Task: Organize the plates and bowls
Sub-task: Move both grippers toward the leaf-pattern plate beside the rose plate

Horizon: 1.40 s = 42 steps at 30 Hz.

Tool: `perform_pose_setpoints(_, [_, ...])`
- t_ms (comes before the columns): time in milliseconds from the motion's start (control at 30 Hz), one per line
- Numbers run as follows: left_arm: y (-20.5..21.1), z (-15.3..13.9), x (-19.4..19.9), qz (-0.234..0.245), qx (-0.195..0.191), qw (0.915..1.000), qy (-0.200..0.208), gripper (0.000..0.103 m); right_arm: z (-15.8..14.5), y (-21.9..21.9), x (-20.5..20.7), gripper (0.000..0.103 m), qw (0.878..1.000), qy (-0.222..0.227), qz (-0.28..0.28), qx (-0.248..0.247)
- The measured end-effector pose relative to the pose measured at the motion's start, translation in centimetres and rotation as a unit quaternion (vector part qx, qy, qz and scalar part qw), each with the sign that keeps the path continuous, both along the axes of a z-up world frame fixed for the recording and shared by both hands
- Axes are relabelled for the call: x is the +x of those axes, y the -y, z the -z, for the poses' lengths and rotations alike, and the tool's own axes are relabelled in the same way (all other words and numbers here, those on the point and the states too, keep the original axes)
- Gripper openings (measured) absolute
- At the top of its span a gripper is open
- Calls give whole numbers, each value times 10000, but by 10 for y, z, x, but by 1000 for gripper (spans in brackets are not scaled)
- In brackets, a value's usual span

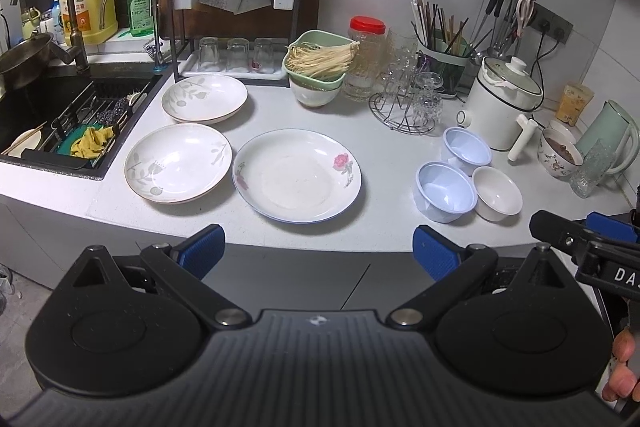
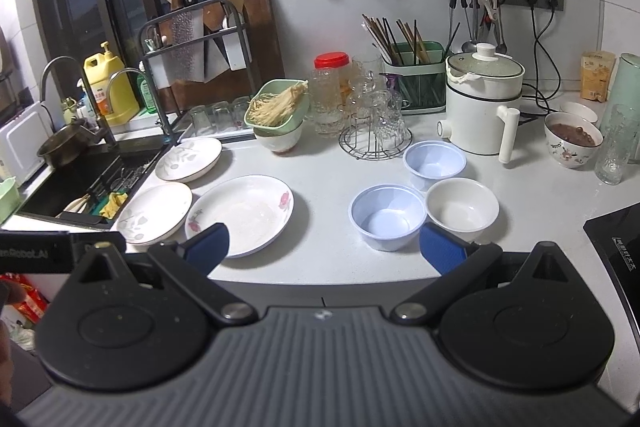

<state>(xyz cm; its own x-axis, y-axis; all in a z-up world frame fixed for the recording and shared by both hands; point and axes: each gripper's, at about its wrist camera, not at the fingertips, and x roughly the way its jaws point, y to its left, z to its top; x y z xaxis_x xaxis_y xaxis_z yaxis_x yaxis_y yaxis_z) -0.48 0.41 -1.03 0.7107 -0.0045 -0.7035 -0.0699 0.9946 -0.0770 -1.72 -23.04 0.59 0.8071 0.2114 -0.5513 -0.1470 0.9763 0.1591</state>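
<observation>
Hovering short of the counter edge, left gripper [image 1: 318, 247] has its blue pads spread wide w/ nothing between them; right gripper [image 2: 324, 247] likewise spread wide and empty, held just off the counter front. Neither touches any dish.

Straight ahead of the left gripper sits the rose plate [image 1: 297, 175], flat on the white counter [image 1: 392, 223]. Just left of it, nearly touching, lies the near leaf plate [image 1: 178, 163], close to the sink [image 1: 60, 107] edge; the far leaf plate [image 1: 204, 98] is behind that, apart from both.

Right side of counter: three bowls grouped tight. Near blue bowl [image 2: 387, 217] is closest to the right gripper, white bowl [image 2: 462, 208] beside it on the right, far blue bowl [image 2: 434, 159] behind the two. All upright, empty.

Further back: green basket [image 1: 316, 61] w/ dried noodles stacked on a white bowl, red-lid jar [image 1: 366, 55], wire rack of glasses [image 1: 408, 103], chopstick holder [image 2: 418, 77], white electric pot [image 2: 482, 103]. Floral bowl [image 2: 573, 139] w/ brown contents sits far right, well apart from the grouped bowls.
</observation>
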Motion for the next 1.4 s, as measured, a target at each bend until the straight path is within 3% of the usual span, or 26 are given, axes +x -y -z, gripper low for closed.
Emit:
perform_pose_setpoints(600, [-8,8,4,207,-100,9996,-186,102,4,1,-2,103,10000,-67,48,25])
perform_pose_setpoints(733, [-8,10,3,301,-8,9995,-22,102,6,-3,-3,103,9999,-106,23,-17])
perform_pose_setpoints(1133, [-31,17,9,116,-214,9988,-420,102,12,-16,-4,103,9999,-121,-84,-33])
perform_pose_setpoints(1400, [-40,26,17,298,-140,9990,-287,102,17,-30,-3,103,9997,-128,-160,-106])
